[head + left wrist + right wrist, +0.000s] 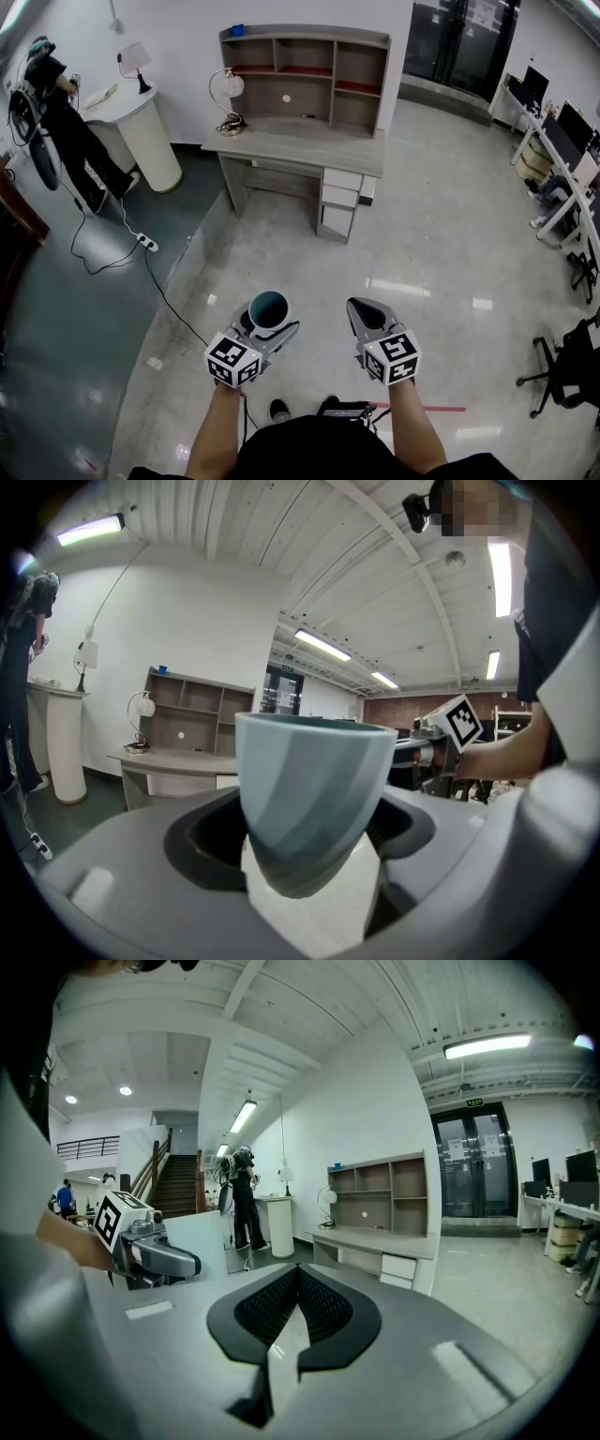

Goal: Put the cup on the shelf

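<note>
My left gripper [265, 323] is shut on a pale blue-grey cup [269, 308], upright with its dark teal inside showing. The left gripper view fills with that cup [314, 799], clamped between the jaws near its base. My right gripper [367, 317] is shut, with its ribbed black pads [319, 1309] pressed together and nothing between them. Far ahead across the floor stands a grey desk [300, 150] carrying a shelf unit [305, 75] with several open compartments. Desk and shelf appear small in both gripper views, the shelf [192, 710] left of the cup and the shelf [380, 1194] at mid-right.
A globe lamp [229, 94] sits on the desk's left end. Left of the desk is a white round counter [141, 131] with a person [61, 117] beside it, and a power strip with cable [145, 244] lies on the floor. Office chairs [562, 366] and desks line the right side.
</note>
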A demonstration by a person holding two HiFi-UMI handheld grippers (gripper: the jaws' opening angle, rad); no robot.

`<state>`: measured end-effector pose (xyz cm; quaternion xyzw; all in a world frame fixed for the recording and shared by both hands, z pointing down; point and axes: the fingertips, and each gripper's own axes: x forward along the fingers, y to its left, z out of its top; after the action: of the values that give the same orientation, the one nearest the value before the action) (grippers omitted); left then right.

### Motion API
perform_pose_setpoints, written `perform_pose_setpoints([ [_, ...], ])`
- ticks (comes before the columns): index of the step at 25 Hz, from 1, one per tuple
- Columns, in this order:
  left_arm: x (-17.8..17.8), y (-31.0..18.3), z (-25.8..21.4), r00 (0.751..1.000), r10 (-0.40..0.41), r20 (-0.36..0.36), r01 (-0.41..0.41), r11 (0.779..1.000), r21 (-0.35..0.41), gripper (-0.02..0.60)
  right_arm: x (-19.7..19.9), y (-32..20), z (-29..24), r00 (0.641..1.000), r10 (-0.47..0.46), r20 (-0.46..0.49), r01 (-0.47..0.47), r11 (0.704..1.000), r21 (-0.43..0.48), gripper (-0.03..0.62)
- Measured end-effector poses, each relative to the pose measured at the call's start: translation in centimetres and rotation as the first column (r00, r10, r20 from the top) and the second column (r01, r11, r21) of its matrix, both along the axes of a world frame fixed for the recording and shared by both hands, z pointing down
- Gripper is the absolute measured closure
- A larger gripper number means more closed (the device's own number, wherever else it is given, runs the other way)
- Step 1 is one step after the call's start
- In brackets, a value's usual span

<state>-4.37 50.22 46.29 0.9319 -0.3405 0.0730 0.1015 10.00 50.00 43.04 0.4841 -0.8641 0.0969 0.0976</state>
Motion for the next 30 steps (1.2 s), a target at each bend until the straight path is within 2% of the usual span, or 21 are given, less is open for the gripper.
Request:
perform_pose_setpoints([
  [10, 3.5, -0.4, -0.1, 0.999, -0.031, 0.012, 0.031, 1.000, 0.000, 0.218, 3.7, -0.6, -0.1, 1.000, -0.029, 0.003, 0.029, 1.000, 0.003, 0.582],
  [20, 6.0, -0.2, 1.4, 0.998, -0.064, 0.015, 0.065, 0.998, -0.027, 0.218, 7.4, -0.7, 2.1, 0.999, -0.031, 0.022, 0.031, 0.999, -0.030, 0.582],
  [30, 5.8, -5.6, 2.4, 0.999, -0.047, -0.006, 0.046, 0.998, -0.038, 0.218, 7.0, -5.7, 3.0, 1.000, -0.011, 0.025, 0.012, 0.999, -0.050, 0.582],
])
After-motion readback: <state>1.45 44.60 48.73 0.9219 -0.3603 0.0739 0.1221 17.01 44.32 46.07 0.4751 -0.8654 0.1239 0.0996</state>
